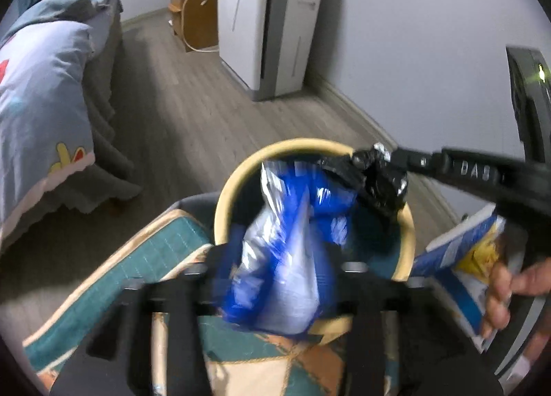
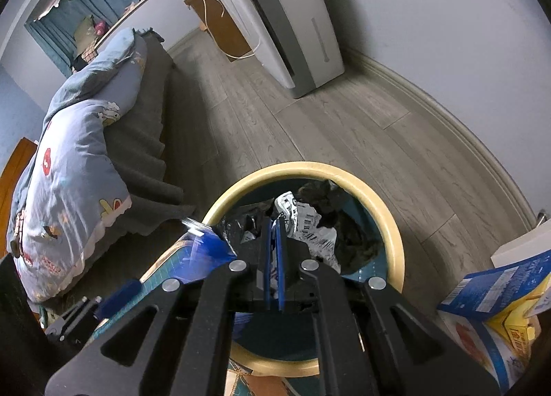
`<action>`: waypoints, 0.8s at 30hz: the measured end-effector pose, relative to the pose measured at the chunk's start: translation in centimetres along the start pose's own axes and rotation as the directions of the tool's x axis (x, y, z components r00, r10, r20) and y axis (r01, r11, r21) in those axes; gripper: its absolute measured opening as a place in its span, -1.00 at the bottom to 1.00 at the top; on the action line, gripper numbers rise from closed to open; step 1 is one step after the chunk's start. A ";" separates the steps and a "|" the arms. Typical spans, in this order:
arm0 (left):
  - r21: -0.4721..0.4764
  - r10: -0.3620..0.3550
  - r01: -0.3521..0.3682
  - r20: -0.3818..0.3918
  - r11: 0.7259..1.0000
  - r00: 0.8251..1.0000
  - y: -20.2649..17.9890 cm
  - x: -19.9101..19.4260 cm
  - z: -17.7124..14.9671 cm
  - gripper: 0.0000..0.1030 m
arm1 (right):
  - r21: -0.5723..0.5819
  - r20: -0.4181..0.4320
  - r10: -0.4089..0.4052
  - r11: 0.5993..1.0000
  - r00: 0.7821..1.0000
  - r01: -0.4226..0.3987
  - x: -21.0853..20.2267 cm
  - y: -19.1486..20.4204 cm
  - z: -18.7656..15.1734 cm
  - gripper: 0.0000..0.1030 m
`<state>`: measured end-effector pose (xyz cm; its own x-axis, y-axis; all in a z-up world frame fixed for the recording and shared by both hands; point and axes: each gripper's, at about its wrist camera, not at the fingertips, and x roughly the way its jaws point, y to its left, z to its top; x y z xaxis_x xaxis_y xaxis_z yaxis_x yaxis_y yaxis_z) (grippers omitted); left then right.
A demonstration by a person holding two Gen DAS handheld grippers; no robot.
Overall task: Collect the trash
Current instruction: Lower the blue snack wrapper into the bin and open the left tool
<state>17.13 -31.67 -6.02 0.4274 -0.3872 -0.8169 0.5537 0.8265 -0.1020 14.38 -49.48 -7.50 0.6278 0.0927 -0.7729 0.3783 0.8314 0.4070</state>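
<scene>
Grey plank floor (image 2: 344, 141), pale walls (image 1: 413, 17), bed (image 2: 144, 134) left, white appliance (image 1: 268, 23), wooden cabinet (image 1: 196, 6).

Bin (image 2: 392, 237) on the floor (image 2: 344, 141) beside a mat (image 1: 144, 258), wrappers (image 2: 310, 223) inside. Bed (image 2: 86, 154) to the left (appliance (image 2: 286, 17) behind, against the wall).

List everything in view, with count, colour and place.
bin: one, cream rim, teal inside, on the floor in front of both grippers
wrapper: one, blue and silver, blurred, over the bin mouth
bin liner: one, black, at the bin's right rim
printed packet: one, white, inside the bin
carton: one, blue and yellow, right of the bin
rug: one, teal patterned, beside the bin
quilt: one, light blue, on the bed at left
air purifier: one, white, against the wall
cabinet: one, wooden, beyond the purifier
left gripper: black, open around the wrapper
right gripper: black, shut on the bin liner
hand: one, holding the right gripper
</scene>
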 end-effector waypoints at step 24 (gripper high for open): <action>-0.298 0.340 -0.299 0.098 0.907 0.935 15.7 -20.6 -14.6 0.86 | -0.299 -0.044 0.084 0.950 0.995 -0.094 -5.5 11.3 -7.0 0.89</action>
<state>6.60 -4.74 0.92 0.6580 -0.1210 -0.7433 0.1617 0.9867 -0.0175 10.47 -36.75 -1.99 0.6268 0.1865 -0.7565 0.0968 0.9447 0.3132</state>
